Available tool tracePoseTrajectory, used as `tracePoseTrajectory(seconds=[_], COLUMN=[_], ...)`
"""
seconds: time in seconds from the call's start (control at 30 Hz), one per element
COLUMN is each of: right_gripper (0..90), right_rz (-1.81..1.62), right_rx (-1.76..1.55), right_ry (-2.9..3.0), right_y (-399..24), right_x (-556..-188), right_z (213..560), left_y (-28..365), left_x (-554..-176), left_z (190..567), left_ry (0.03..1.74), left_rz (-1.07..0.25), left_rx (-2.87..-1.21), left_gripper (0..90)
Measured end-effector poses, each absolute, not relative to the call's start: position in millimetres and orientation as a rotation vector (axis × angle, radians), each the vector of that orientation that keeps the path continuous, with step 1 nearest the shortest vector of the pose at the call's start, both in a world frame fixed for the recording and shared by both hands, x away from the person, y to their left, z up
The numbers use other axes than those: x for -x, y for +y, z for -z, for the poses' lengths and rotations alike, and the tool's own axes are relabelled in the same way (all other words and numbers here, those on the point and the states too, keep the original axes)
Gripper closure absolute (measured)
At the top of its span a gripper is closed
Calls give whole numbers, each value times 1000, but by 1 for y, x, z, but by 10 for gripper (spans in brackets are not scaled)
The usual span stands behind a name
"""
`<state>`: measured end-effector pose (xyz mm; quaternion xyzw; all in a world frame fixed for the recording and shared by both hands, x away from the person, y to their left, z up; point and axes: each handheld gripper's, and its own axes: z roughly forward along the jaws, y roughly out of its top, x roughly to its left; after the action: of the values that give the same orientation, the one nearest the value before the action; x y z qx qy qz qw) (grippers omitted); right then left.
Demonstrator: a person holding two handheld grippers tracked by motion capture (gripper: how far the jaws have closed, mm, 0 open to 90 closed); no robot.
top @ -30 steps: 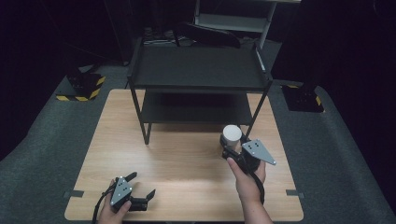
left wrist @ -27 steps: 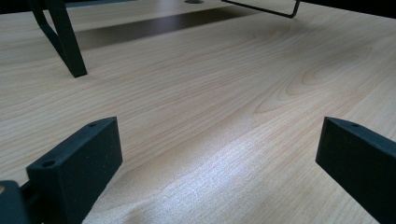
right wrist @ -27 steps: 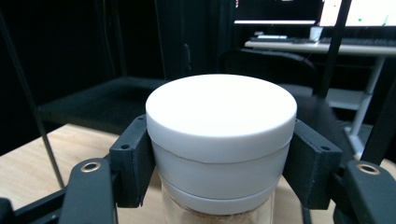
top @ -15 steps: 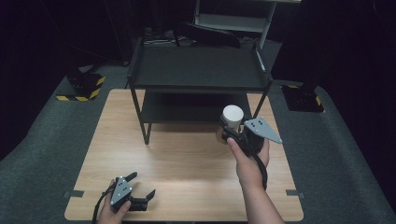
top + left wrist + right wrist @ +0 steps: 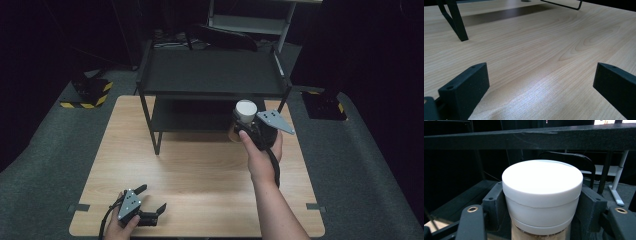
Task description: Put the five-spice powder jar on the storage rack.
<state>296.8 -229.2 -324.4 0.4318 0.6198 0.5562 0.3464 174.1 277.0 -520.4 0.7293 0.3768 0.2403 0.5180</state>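
Both of my tongs are over the wooden table [image 5: 200, 165]. Right gripper [image 5: 248, 127] pinches a white-lidded jar [image 5: 245, 111] at the table's far right, just in front of the black two-level shelf [image 5: 212, 75] that stands on the far half of the tabletop. Seen from the right gripper view, the jar [image 5: 542, 195] sits upright between my two black jaws, which press against its sides just below the lid; a tan, cork-like band shows under the white upper part, and the shelf's top board [image 5: 529, 138] crosses the view above the lid. My right hand [image 5: 262, 152] wraps the gripper's body, with the grey three-cornered plate on top and the cable trailing back along my forearm.

Left gripper [image 5: 148, 205] rests low at the near left corner of the table, well apart from the jar, held in my left hand [image 5: 120, 230] at the table's edge. Its jaws are spread wide with nothing between them: in the left gripper view bare wood grain [image 5: 541, 65] lies between the two black pads, one of the shelf's black legs [image 5: 455, 22] stands at the upper left, and a thin black bar of the shelf's base crosses the top right.

Grey carpet [image 5: 45, 150] surrounds the table, and a block with yellow-and-black striping [image 5: 87, 95] sits on it beyond the left corner.
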Motion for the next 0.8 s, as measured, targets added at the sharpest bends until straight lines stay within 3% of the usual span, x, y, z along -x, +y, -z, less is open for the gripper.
tracePoseTrajectory(seconds=[0.8], right_gripper=[335], right_rz=[-1441], right_rx=[-1112], right_ry=[1552], right_y=[-209], right_x=[-345], right_z=[341], left_y=[277], left_x=[-175], left_z=[520], left_ry=[906], left_rz=[-573], left_rx=[-1753], left_gripper=[6])
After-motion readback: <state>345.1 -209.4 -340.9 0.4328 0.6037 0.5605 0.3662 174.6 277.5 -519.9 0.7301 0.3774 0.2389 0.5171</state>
